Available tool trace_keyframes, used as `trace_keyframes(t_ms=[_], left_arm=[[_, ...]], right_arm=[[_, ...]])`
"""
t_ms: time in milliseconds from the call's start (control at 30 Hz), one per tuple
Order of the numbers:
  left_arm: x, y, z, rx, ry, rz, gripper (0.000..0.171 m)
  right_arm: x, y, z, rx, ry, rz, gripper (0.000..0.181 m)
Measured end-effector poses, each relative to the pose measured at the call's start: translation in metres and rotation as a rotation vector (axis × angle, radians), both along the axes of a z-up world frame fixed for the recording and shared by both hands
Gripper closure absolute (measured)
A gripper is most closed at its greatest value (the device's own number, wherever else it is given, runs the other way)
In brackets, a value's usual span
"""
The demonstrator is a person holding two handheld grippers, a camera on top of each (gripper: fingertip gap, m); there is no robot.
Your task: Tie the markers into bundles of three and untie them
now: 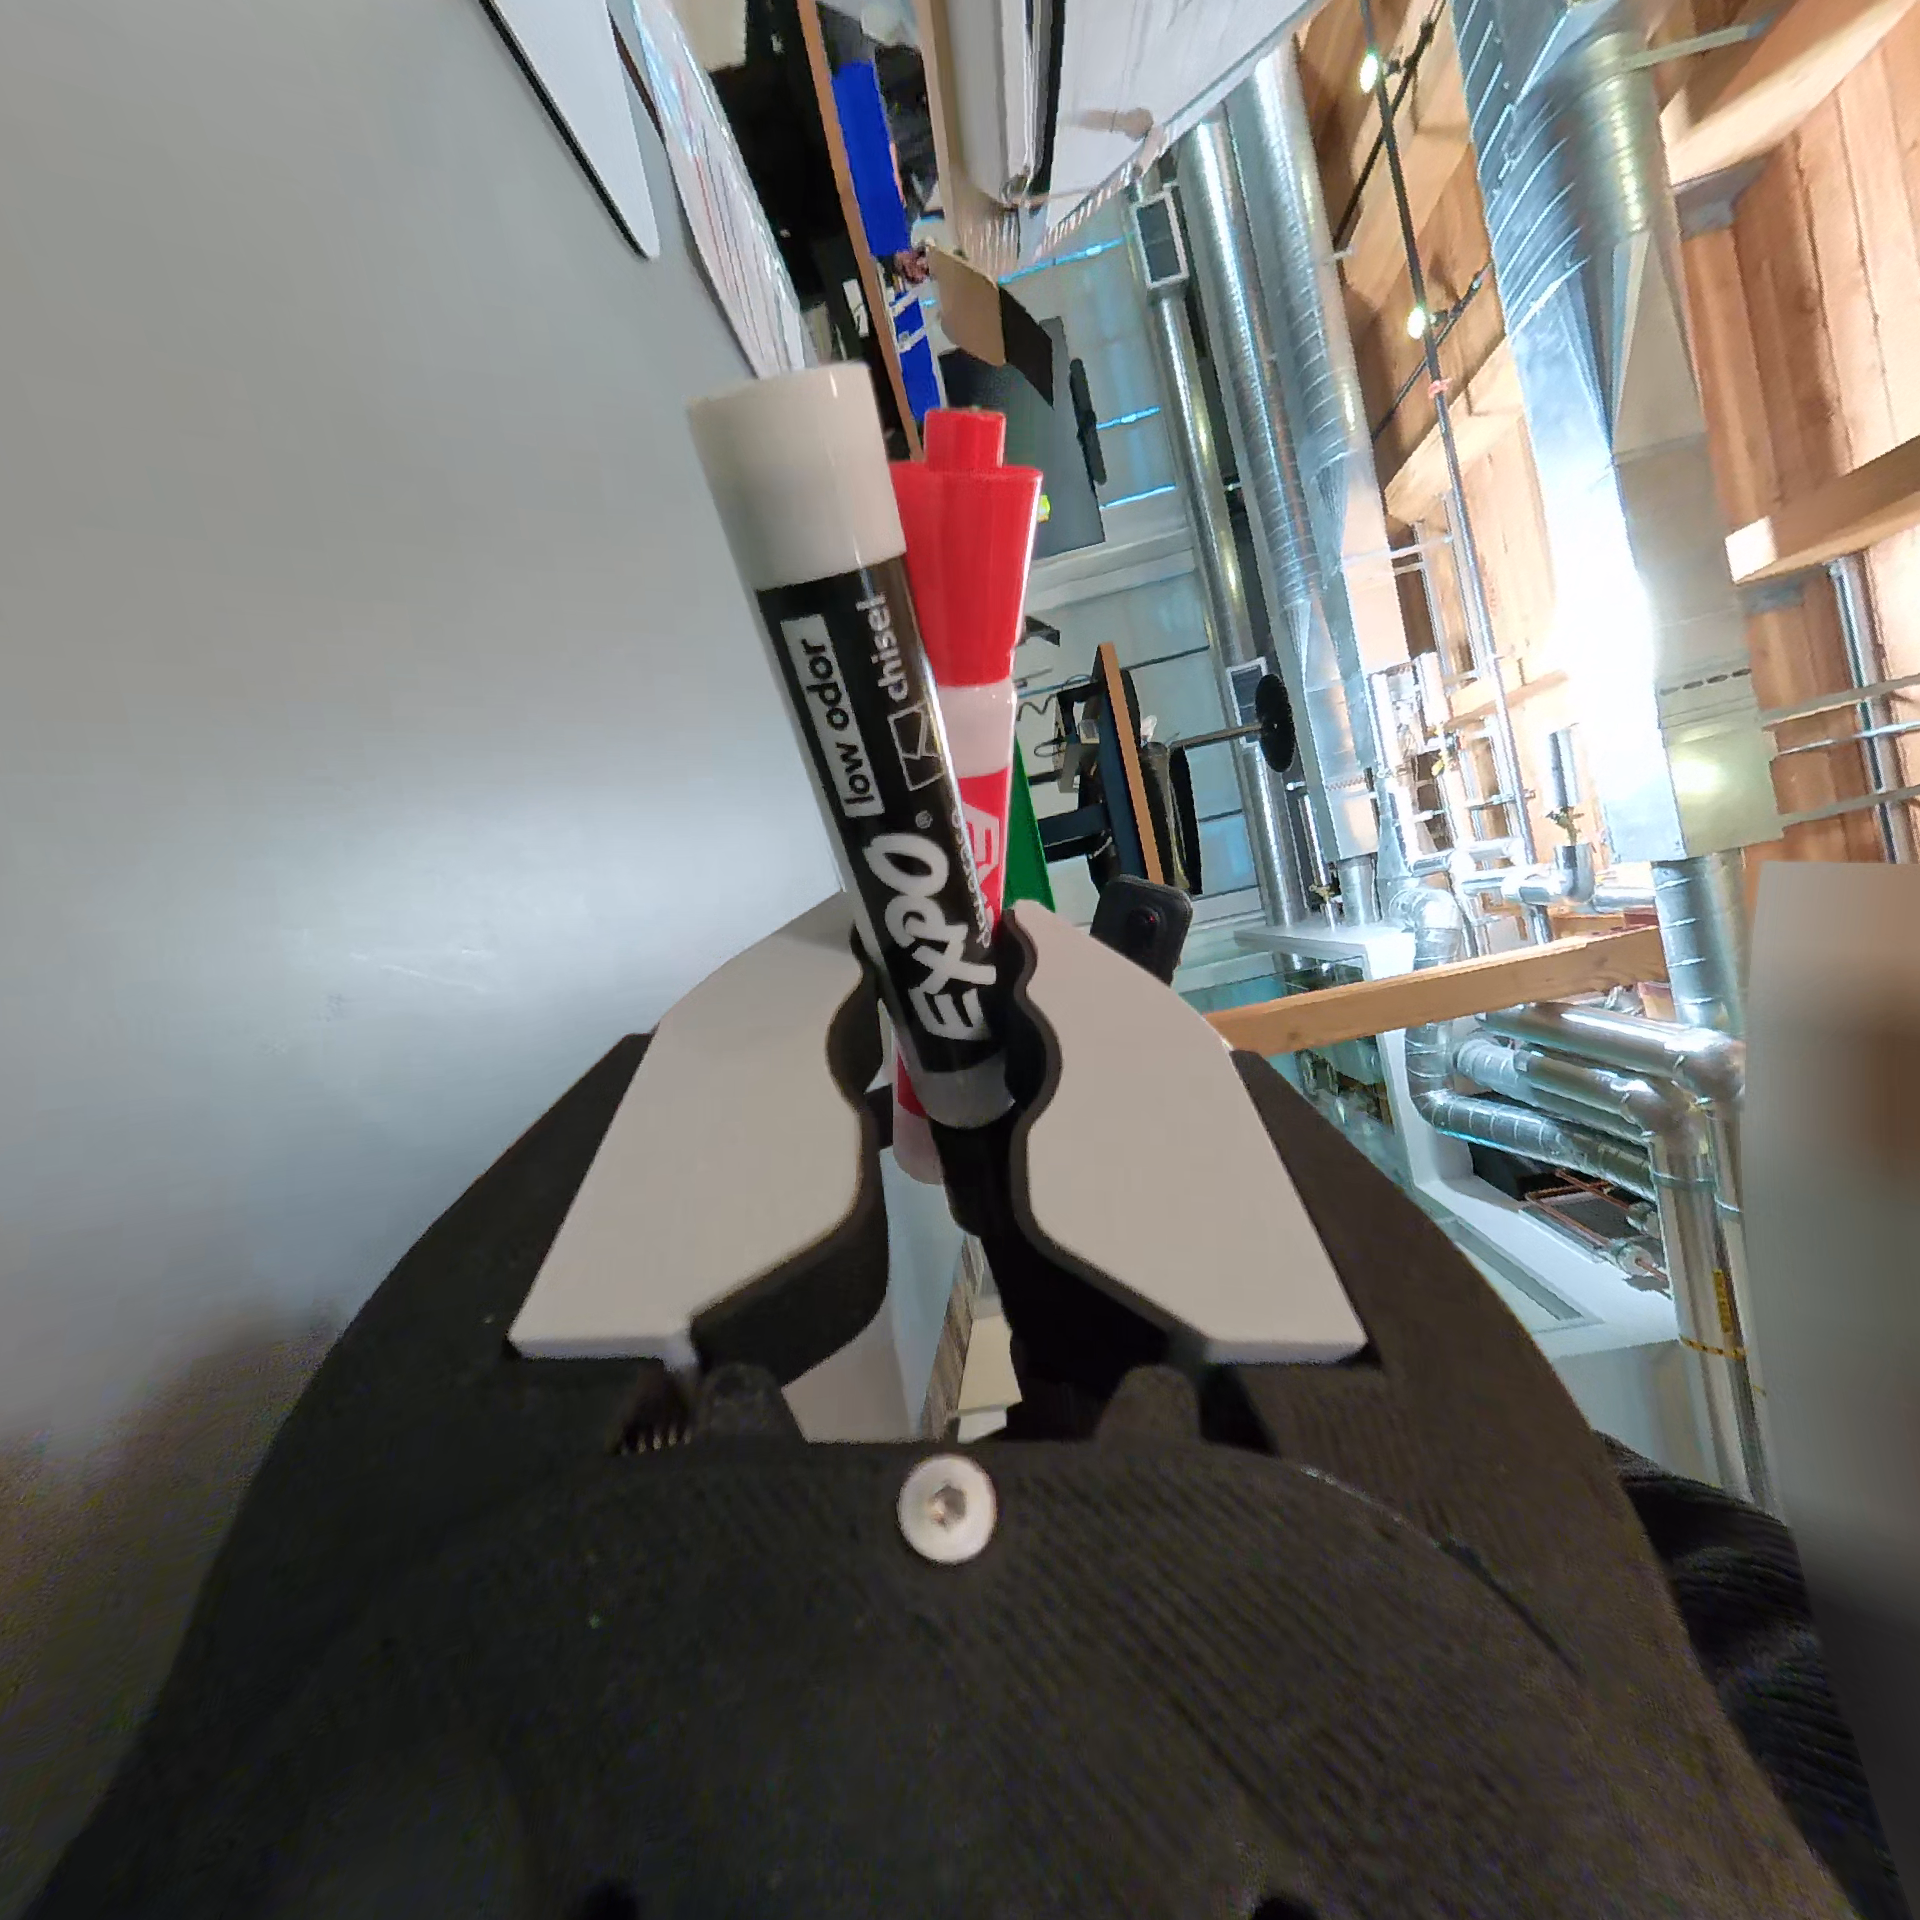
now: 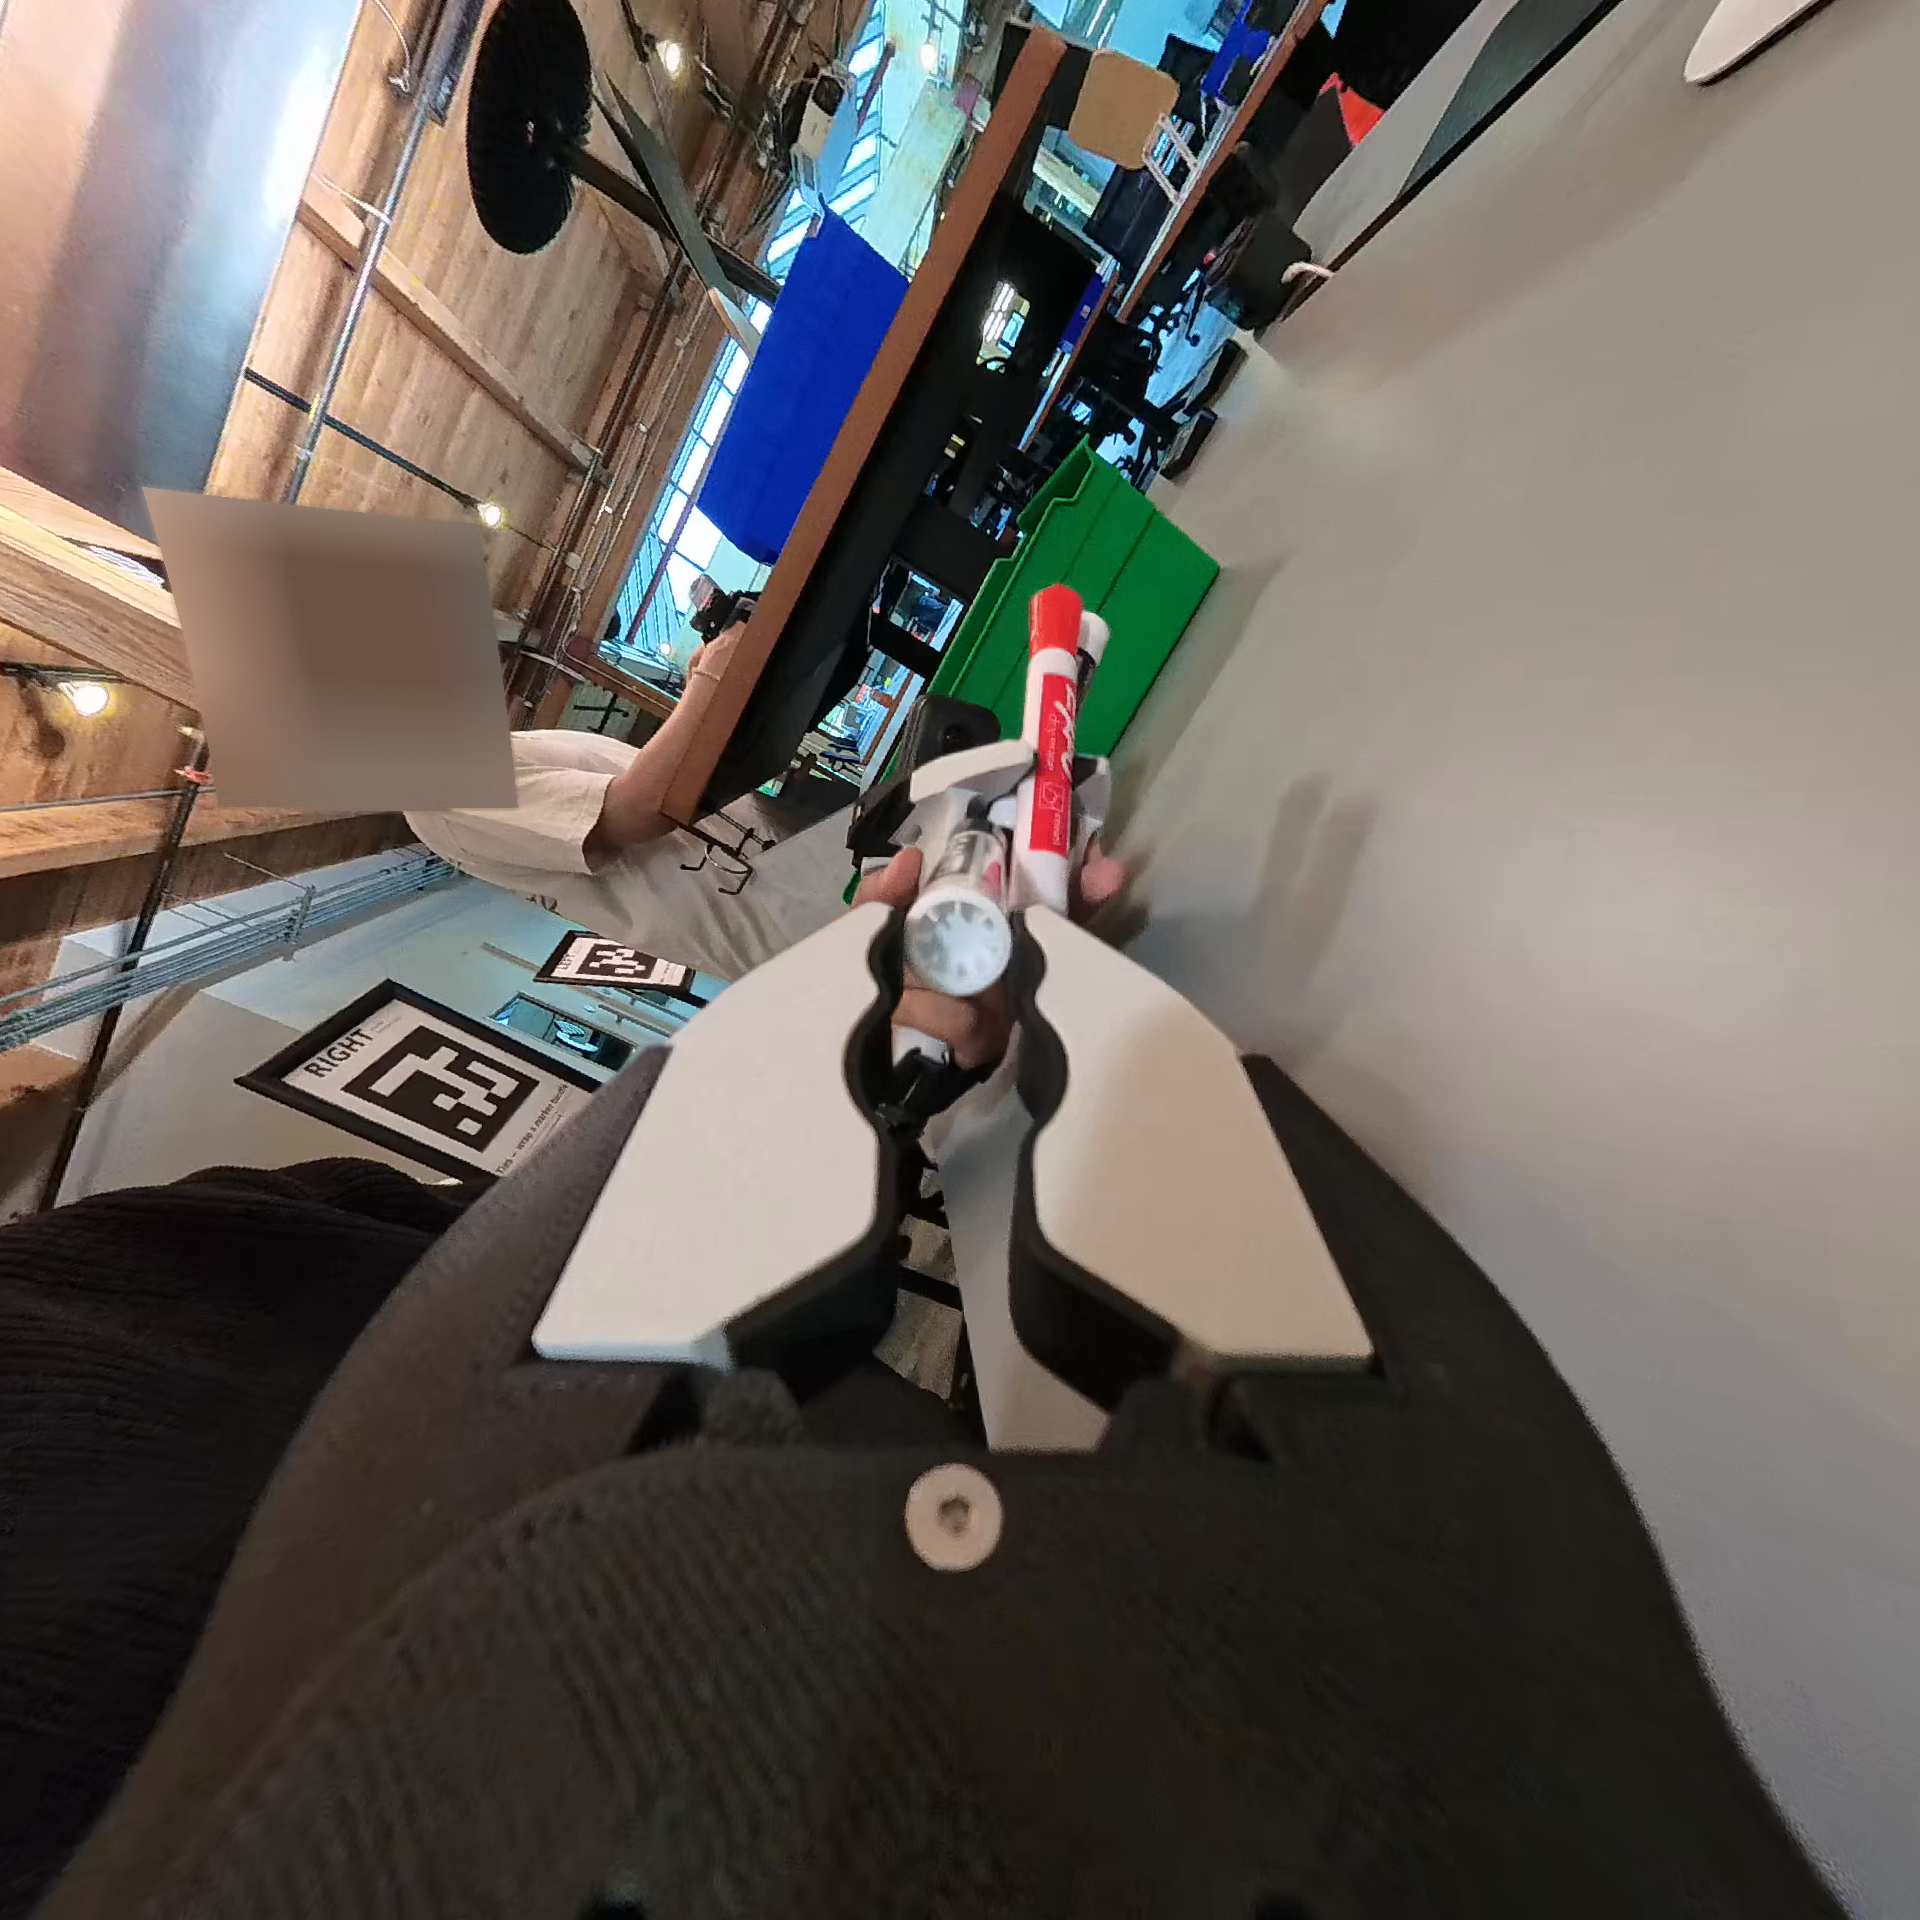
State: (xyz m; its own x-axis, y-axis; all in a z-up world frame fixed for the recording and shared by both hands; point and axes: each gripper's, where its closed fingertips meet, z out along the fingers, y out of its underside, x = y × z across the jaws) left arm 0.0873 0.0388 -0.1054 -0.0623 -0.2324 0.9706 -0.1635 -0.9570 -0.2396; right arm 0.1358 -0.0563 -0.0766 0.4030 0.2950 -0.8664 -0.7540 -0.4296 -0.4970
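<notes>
Between the white, black-lined fingers of the left gripper (image 1: 940,1003) sits a black-labelled dry-erase marker with a white end cap (image 1: 831,665), clenched near its lower end and rising tilted toward the upper left. Just behind it and touching it, a red-capped marker with a white and red barrel (image 1: 971,613) stands in the same grip; a black strap runs down from the pair into the gap between the fingers, though whether it is fastened cannot be told. Both markers are held in the air beside the pale grey desk (image 1: 364,675), which fills the left of this rolled view. A sliver of the green plastic bin (image 1: 1029,842) shows behind the markers.

From the right wrist camera, the right gripper (image 2: 951,971) has its jaws closed around the round white end of a third marker (image 2: 956,940), seen end-on. Beyond it, the left gripper (image 2: 1023,790) holds the red-capped marker (image 2: 1051,727) and its partner, with a hand (image 2: 935,1013) wrapped around its handle. Farther off, the green plastic bin (image 2: 1091,592) rests on the desk (image 2: 1558,831) near its far edge. A person in a cream top (image 2: 582,821) sits beyond the desk at another table.
</notes>
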Motion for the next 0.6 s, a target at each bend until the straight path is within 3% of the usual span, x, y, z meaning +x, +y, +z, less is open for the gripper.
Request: trace_keyframes(t_ms=[300, 600], left_arm=[[0.004, -0.024, -0.002, -0.005, 0.01, -0.122, 0.152], [0.007, -0.039, -0.002, -0.005, 0.005, -0.159, 0.152]], right_arm=[[0.019, -0.002, 0.008, 0.041, 0.031, -0.063, 0.162], [0.023, -0.002, 0.008, 0.051, 0.078, -0.099, 0.162]])
